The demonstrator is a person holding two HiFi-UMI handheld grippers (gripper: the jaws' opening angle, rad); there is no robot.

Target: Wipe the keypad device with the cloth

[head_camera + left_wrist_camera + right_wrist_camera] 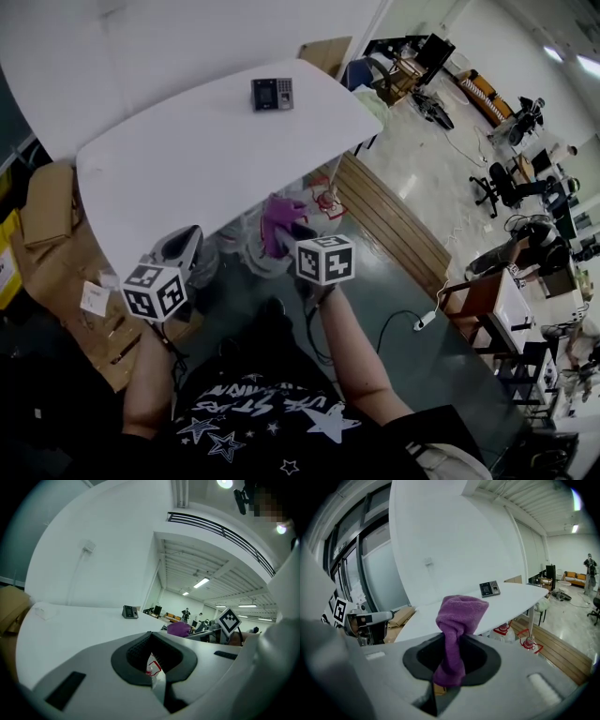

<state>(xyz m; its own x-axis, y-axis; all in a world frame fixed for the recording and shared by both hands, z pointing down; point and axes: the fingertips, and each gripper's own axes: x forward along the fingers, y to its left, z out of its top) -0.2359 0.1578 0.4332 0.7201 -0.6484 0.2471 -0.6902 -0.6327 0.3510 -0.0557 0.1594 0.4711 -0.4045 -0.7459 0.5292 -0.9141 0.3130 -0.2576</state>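
1. Right gripper: the fingers are clenched on the purple cloth. The cloth's long axis runs along the fingers. Its bunched head stands out past the fingertips, and its narrow tail passes back between the dark pads.

2. Left gripper: the fingers are closed together with nothing gripped. Only a thin slit remains between the pads, and a red-and-white item on the floor shows through it.

3. Keypad device: it sits on the white table, well ahead of both sets of fingertips and close to the table's far edge. Neither gripper touches it. Seen from the head camera, its long axis lies crosswise to the fingers, with the dark screen part to the left and the lighter key part to the right. In the right gripper view its face is tilted up and back towards the fingers.

4. Both grippers are held short of the table's near edge, the cloth just level with that edge.

5. Containers: cardboard boxes stand on the floor to the left of the left fingers. Their contents cannot be made out.
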